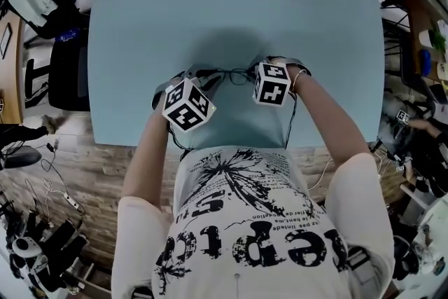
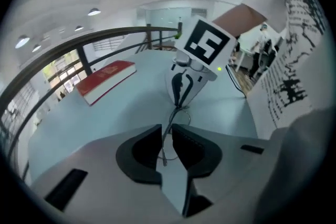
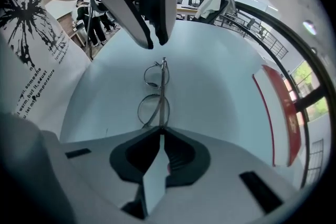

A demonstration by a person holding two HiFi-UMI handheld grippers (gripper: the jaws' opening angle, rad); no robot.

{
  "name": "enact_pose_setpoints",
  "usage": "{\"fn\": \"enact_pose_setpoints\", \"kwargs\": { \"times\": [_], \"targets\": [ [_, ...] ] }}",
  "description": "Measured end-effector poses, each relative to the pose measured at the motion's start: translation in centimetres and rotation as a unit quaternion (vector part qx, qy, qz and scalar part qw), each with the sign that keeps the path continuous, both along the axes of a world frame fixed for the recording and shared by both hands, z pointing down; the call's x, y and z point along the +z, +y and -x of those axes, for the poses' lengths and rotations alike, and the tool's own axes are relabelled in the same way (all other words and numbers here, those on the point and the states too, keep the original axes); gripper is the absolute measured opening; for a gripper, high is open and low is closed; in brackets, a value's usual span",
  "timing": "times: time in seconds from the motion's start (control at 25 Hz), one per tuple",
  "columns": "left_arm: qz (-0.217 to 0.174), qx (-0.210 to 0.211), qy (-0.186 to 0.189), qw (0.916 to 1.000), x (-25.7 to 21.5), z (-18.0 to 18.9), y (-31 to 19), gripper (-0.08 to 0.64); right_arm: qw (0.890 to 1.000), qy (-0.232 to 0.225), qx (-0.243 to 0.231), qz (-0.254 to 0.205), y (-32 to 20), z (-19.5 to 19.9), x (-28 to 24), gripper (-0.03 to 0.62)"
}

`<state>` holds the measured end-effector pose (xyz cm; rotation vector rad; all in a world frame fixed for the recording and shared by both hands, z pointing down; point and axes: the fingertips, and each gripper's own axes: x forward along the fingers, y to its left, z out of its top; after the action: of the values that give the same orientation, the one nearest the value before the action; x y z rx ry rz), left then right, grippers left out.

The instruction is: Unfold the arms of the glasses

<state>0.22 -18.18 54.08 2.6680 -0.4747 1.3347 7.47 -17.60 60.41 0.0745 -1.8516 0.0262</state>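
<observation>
While the right gripper [image 3: 161,130] is pinched tight on one end of the glasses [image 3: 162,96], held over the table [image 1: 140,24] near its front edge, their long axis runs straight away from it toward the left gripper [image 2: 166,126]. That gripper's jaws stand slightly apart, with a thin temple arm [image 2: 166,148] threading between them and not visibly clamped. Sitting right at that arm, the left gripper looks best placed to swing it out.

The T-shirt [image 1: 252,220] is white, short-sleeved, black-printed (burst above bold letters); the pale grey left gripper [image 2: 167,140] and right gripper [image 3: 160,138] carry black-and-white marker cubes [image 1: 187,106] [image 1: 271,83].
</observation>
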Motion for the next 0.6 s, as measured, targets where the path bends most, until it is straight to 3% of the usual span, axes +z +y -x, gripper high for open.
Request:
{"fn": "enact_pose_setpoints", "kwargs": {
  "times": [0.12,0.24,0.48,0.6],
  "targets": [
    [-0.022,0.100,-0.046,0.9937,0.5,-2.2,0.1,0.082,1.000,-0.005,0.005,0.007,-0.1,-0.1,0.0,0.038],
    [-0.017,0.161,-0.083,0.9832,1.9,-3.6,0.2,0.089,1.000,-0.010,0.014,0.012,-0.1,-0.2,0.1,0.038],
    [0.005,0.234,-0.131,0.9634,5.0,-4.4,0.5,0.089,1.000,-0.010,0.015,0.017,-0.2,-0.1,0.2,0.038],
    [0.008,0.235,-0.131,0.9630,5.6,-4.7,0.2,0.083,1.000,-0.012,0.016,0.018,-0.1,0.0,0.2,0.038]
  ]
}}
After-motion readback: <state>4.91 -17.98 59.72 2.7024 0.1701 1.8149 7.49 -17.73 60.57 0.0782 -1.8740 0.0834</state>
